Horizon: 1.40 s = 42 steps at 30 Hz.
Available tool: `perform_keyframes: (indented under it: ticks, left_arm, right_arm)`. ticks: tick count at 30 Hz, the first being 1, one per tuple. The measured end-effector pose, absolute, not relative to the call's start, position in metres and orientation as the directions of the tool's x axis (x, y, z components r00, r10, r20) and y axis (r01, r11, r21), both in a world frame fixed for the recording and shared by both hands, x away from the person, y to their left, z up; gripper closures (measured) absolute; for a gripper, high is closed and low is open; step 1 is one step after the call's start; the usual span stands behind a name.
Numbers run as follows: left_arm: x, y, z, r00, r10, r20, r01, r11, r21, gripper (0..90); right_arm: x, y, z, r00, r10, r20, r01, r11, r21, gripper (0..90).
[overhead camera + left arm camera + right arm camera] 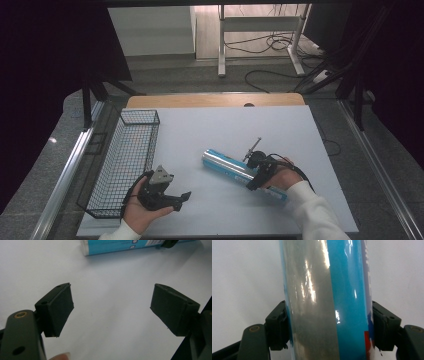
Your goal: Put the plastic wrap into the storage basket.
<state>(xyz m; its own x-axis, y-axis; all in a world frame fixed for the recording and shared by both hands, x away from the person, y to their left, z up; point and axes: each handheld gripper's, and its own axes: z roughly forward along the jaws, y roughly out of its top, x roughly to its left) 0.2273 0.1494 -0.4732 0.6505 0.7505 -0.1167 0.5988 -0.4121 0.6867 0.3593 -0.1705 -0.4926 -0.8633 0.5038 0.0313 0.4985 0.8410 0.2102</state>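
My right tool (256, 176) clamps the blue tube (230, 169) crosswise near its close end; its long axis runs away up-left across the tabletop (210, 135). My left tool (167, 196) gapes empty, well left.

A lab: blackout curtains (60, 45), floor cables (270, 45), white-topped bench (220, 125)

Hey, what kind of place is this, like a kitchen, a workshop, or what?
Probably a lab or recording workspace, not a kitchen: a white work table, loose cables on the floor beyond it, dark curtains at the sides, and a person using handheld tongs on a blue tube.
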Motion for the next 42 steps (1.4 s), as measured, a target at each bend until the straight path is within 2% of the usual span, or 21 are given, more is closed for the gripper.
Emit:
perform_keyframes:
  ticks: [13, 21, 32, 38, 42]
  left_arm:
    - [0.227, 0.148, -0.474, 0.650, 0.752, -0.111, 0.599, -0.416, 0.684, 18.1]
    - [0.227, 0.148, -0.474, 0.648, 0.753, -0.113, 0.600, -0.413, 0.685, 18.2]
    - [0.227, 0.149, -0.474, 0.649, 0.752, -0.116, 0.600, -0.413, 0.685, 18.1]
    - [0.227, 0.149, -0.474, 0.649, 0.752, -0.117, 0.600, -0.411, 0.686, 18.1]
    - [0.228, 0.150, -0.474, 0.647, 0.753, -0.118, 0.601, -0.408, 0.687, 18.2]
  right_arm:
    - [0.361, -0.163, -0.496, -0.877, 0.480, 0.011, 0.476, 0.867, 0.149, 30.6]
    - [0.362, -0.164, -0.495, -0.877, 0.480, 0.024, 0.478, 0.864, 0.156, 31.3]
    - [0.364, -0.171, -0.481, -0.817, 0.543, 0.192, 0.576, 0.781, 0.240, 32.6]
    - [0.365, -0.175, -0.484, -0.797, 0.560, 0.225, 0.603, 0.758, 0.249, 32.7]
    - [0.365, -0.183, -0.481, -0.766, 0.585, 0.265, 0.642, 0.710, 0.289, 32.7]
